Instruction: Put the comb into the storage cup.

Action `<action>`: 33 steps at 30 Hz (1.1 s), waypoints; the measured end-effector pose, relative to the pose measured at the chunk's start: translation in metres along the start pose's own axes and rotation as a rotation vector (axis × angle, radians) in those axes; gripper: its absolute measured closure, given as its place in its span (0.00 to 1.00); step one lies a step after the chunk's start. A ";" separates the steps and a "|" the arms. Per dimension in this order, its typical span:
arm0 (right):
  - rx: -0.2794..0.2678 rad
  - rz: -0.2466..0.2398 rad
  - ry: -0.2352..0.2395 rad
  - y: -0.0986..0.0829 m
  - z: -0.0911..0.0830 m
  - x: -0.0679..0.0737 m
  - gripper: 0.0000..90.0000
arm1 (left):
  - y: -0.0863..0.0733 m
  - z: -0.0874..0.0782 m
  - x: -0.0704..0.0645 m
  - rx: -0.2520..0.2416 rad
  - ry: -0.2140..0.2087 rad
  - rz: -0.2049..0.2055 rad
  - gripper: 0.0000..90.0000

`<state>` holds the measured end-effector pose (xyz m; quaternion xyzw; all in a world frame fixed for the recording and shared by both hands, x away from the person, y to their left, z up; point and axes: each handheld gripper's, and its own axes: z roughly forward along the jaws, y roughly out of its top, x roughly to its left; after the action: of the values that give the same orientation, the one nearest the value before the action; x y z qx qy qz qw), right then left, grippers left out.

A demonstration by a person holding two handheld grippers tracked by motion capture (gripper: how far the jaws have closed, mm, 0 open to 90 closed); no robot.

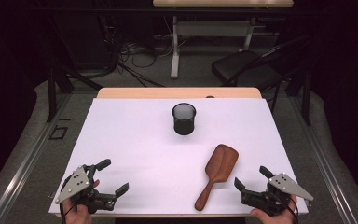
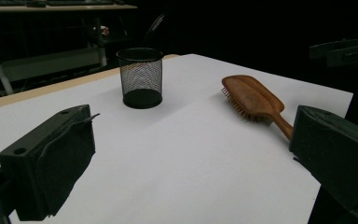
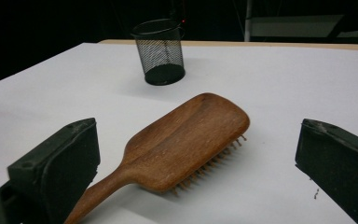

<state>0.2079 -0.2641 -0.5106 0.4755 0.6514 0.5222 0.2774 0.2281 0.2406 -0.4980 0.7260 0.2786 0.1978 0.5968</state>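
A wooden paddle hairbrush lies bristles down on the white table top, its handle pointing to the near edge. A black mesh cup stands upright and empty toward the far middle. My left gripper hovers open at the near left corner, nothing between its jaws. My right gripper is open at the near right, just right of the brush handle, with the brush lying ahead between its jaws.
The white sheet covers a wooden table whose far edge shows bare. Beyond it stand a black chair and a desk leg among floor cables. A metal rail runs along the floor at left.
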 end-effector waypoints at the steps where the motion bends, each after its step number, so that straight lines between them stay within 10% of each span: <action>1: 0.010 -0.006 0.010 0.000 0.001 0.002 0.00 | 0.000 0.000 0.000 0.001 0.001 0.000 0.00; 13: 0.052 -0.064 0.061 0.002 0.011 0.016 0.01 | -0.001 0.001 -0.002 0.006 0.010 0.000 0.00; 33: 0.124 -0.101 0.137 0.009 0.034 0.047 0.39 | -0.001 0.000 -0.003 0.014 0.012 0.002 0.00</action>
<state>0.2216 -0.2073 -0.5064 0.4213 0.7230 0.4977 0.2282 0.2259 0.2390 -0.4989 0.7293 0.2828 0.2009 0.5897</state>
